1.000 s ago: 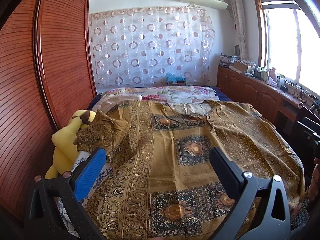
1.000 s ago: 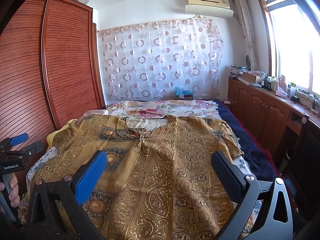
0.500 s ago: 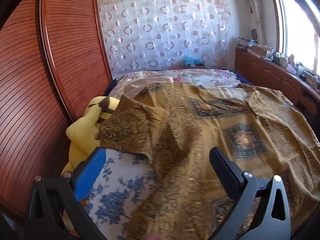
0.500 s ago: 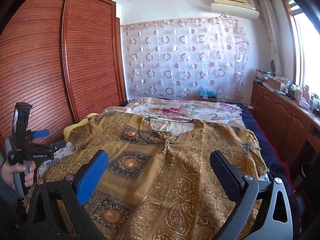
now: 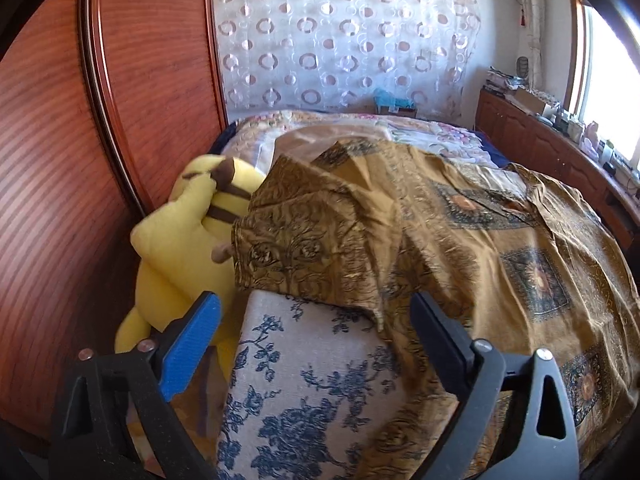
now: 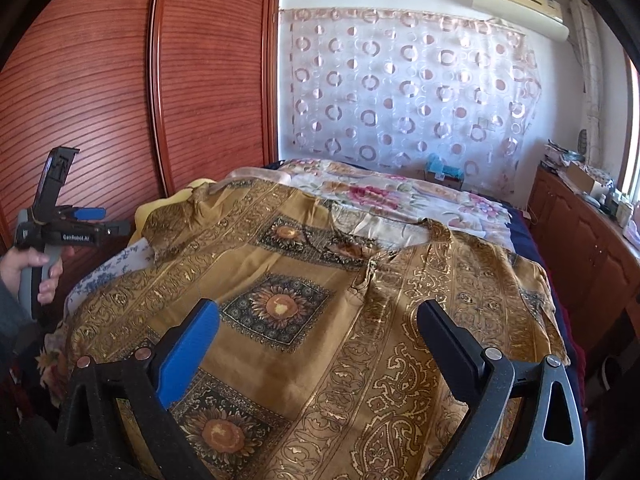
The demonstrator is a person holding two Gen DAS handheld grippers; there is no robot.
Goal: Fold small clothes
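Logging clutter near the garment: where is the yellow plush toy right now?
In the left wrist view the yellow plush toy lies at the bed's left edge against the reddish wooden wardrobe, touching the golden patterned shirt sleeve.

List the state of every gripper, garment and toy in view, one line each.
Left gripper: open, holding nothing, aimed at the shirt's sleeve.
Right gripper: open, holding nothing, above the shirt.
Golden patterned shirt: spread flat on the bed, unfolded, collar away from the cameras.
Sleeve: rumpled, lying over the bed's edge.
Yellow plush toy: wedged between bed and wardrobe.
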